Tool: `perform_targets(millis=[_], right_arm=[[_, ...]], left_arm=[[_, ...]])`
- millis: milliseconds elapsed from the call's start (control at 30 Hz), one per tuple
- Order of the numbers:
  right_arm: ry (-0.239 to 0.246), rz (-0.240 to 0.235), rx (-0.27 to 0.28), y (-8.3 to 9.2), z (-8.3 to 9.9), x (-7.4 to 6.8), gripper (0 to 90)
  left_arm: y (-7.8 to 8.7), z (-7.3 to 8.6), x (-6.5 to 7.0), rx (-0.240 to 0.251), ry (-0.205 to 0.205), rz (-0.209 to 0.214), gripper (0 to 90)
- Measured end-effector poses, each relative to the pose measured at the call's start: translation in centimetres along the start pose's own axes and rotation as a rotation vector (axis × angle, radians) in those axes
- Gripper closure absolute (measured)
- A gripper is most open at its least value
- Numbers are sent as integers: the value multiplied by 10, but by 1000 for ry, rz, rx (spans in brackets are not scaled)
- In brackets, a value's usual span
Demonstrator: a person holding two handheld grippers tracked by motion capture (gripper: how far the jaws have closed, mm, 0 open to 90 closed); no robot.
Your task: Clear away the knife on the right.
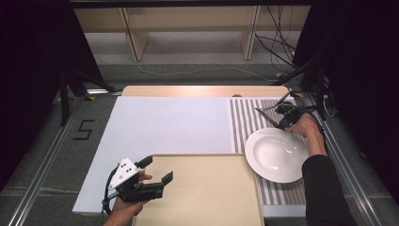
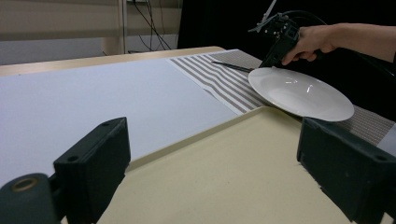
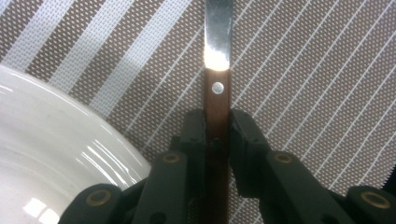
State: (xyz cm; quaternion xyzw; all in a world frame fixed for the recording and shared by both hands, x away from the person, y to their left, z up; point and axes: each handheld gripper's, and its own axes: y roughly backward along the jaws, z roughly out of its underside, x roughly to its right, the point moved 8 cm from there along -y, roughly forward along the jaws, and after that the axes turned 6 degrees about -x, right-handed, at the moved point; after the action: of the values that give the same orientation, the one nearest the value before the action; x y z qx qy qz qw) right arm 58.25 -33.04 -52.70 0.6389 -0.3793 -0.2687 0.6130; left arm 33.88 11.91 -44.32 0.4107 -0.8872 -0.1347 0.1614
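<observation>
A knife with a brown wooden handle (image 3: 217,100) and a steel blade lies on the striped placemat (image 3: 303,84), just beyond a white deep plate (image 1: 276,154). My right gripper (image 3: 217,126) is shut on the handle, its pads pressing both sides below the rivet. In the high view that gripper (image 1: 282,123) sits at the plate's far rim, with the knife (image 1: 266,116) pointing away to the left. My left gripper (image 1: 157,169) stands open above the left edge of a beige tray (image 1: 207,188), with nothing between its jaws.
A white sheet (image 1: 169,122) covers the table's middle and left. The striped placemat (image 1: 244,117) runs down the right side under the plate. The tray fills the near centre, its right edge close to the plate. Cables and shelf legs stand beyond the table.
</observation>
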Motion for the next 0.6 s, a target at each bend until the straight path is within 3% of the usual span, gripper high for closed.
perform_targets(millis=[167,233,433,600], right_arm=[[42,56,14,3,0,2,777],[37,74,41,8,-1,5,778],[49,142,157,35,-6,12,779],[79,153,274,69,-10,0,779]], left_arm=[[-1,0,-1,-3,0,-4,95],[-1,0,-1,-3,1,-4,94],[-1,0,-1,0,6,-6,95],[-1,0,-2,-1,5,-10,95]])
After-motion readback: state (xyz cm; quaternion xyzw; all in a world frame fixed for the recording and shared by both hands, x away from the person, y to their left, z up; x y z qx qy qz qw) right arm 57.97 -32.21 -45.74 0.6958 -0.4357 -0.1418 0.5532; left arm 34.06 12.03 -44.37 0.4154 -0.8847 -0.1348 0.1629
